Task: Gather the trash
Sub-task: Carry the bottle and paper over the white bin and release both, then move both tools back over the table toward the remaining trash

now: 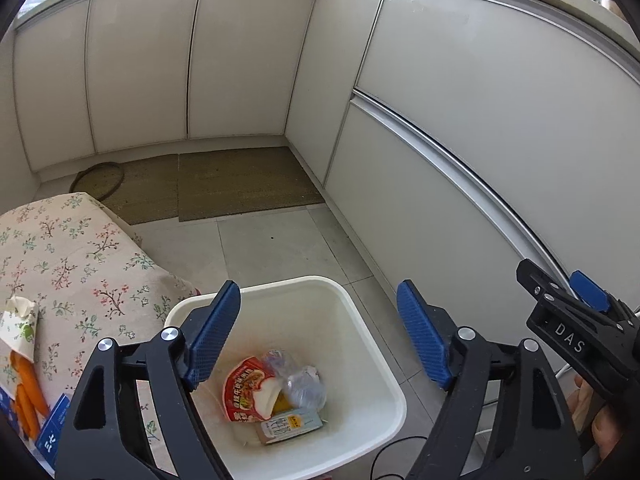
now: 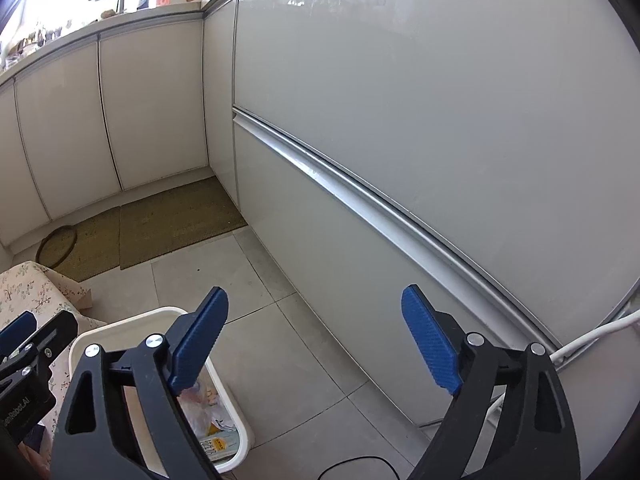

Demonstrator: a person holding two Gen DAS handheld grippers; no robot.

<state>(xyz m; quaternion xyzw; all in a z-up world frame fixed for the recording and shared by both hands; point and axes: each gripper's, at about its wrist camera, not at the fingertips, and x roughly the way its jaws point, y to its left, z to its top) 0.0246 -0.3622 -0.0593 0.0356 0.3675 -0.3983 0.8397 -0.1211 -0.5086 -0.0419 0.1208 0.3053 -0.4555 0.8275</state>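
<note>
Hovering over trash bin [image 1: 362, 320]: left hand-held gripper [image 1: 320, 334], empty.

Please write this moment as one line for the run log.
stage: trash dropped | left claw: open, empty, above white bin | right claw: open, empty, over floor | bin holds: noodle cup lid, clear plastic, small carton

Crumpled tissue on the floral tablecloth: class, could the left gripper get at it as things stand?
Probably yes. The left gripper is open and empty over the white bin; the tissue lies uncovered on the tablecloth beside it, nothing between.
</note>
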